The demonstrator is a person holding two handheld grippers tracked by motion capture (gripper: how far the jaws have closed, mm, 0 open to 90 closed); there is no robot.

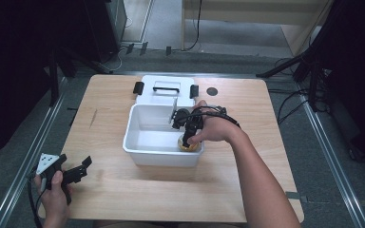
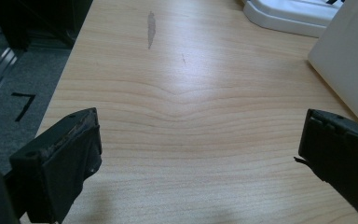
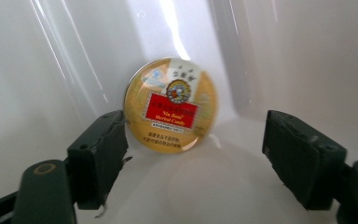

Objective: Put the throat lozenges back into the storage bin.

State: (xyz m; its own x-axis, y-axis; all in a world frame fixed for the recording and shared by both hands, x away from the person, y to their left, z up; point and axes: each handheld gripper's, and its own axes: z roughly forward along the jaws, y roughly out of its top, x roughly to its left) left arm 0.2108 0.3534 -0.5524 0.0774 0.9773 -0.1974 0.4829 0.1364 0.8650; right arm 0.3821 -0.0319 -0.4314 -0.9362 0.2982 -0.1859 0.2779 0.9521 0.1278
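Observation:
A round yellow candy tin (image 3: 171,105) with a red label leans on edge against the white wall inside the white plastic bin (image 1: 161,154), at its near right corner (image 1: 190,146). My right gripper (image 3: 196,149) reaches down into the bin (image 1: 187,140) with its jaws apart. The tin's edge sits beside one jaw, well clear of the other, and is not pinched. My left gripper (image 1: 81,167) rests at the table's near left with its jaws wide over bare wood (image 2: 200,140).
The bin's white lid (image 1: 166,90), with black clips and a handle, lies flat just behind the bin. A small black disc (image 1: 212,91) sits on the table to the lid's right. The wooden table (image 1: 123,190) ends close to my left hand.

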